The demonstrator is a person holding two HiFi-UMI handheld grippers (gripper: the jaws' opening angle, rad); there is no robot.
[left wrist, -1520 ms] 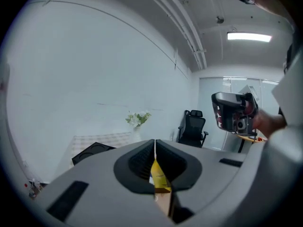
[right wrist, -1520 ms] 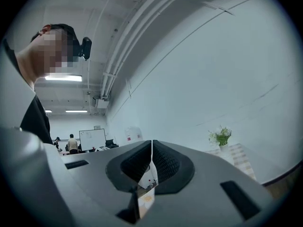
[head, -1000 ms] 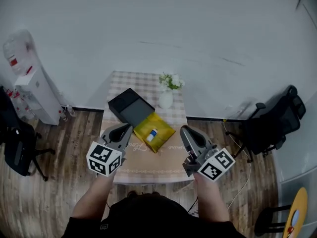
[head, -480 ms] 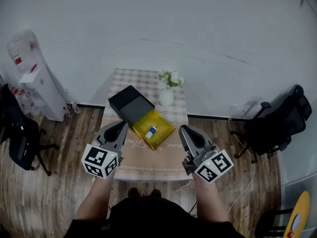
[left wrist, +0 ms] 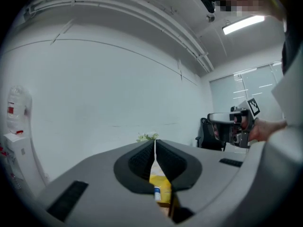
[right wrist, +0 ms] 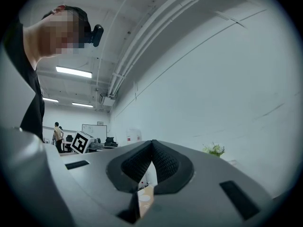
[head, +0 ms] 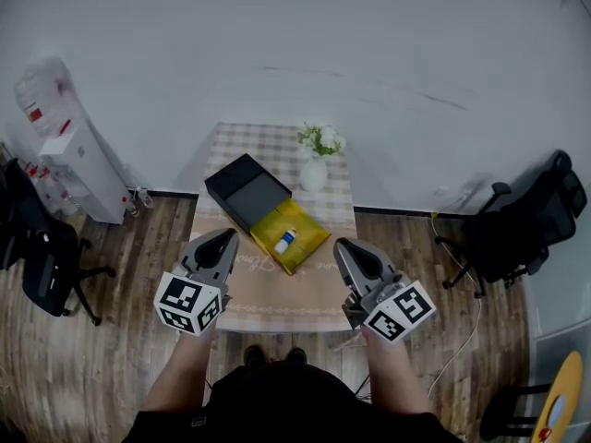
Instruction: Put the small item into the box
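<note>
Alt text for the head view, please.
From above: a small bottle lies on a yellow box beside a black box on a table. The left gripper and right gripper, both shut, hover over its near edge.

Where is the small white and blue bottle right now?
The small bottle lies on the yellow pad mid-table in the head view, beside the open black box, nearer the person than the flower vase.

The narrow cloth-covered bench (head: pixel 277 295) carries an open black box (head: pixel 247 190), a yellow square pad (head: pixel 302 222) touching it, and a white vase of flowers (head: pixel 314 173).
</note>
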